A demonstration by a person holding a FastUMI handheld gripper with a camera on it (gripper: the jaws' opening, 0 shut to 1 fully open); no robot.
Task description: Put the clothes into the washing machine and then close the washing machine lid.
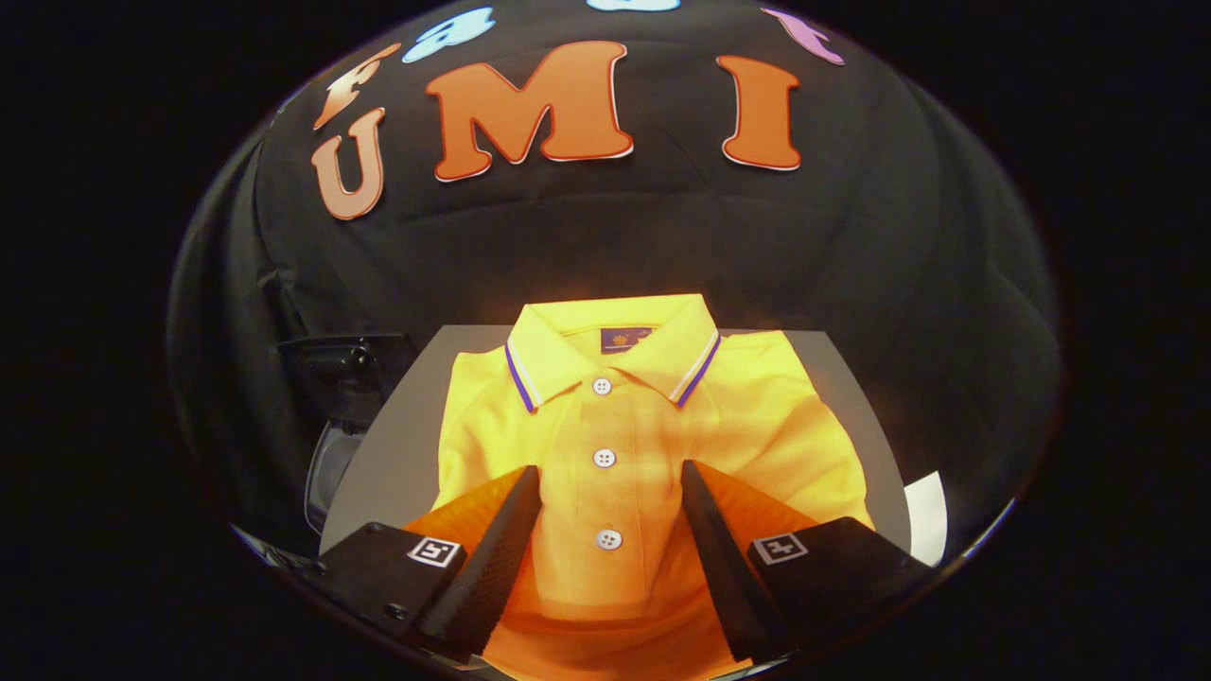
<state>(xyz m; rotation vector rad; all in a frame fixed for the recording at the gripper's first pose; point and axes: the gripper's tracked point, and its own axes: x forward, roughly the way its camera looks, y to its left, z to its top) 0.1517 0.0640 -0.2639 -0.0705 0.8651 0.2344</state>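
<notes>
A folded yellow polo shirt [624, 445] lies flat on a grey table [393, 463], collar pointing away from me, with a row of white buttons down its placket. My gripper [610, 478] hovers over the shirt's lower half with its fingers spread wide apart. The placket and two buttons show in the gap between the fingers, and neither finger presses on the cloth. To the left of the table, lower down, a dark machine with a glassy lid [331, 445] is partly in view.
The grey table's far edge runs just behind the shirt's collar. A white sheet [927, 515] lies at the table's right side beyond the right finger. Black cloth closes off the space behind and to both sides.
</notes>
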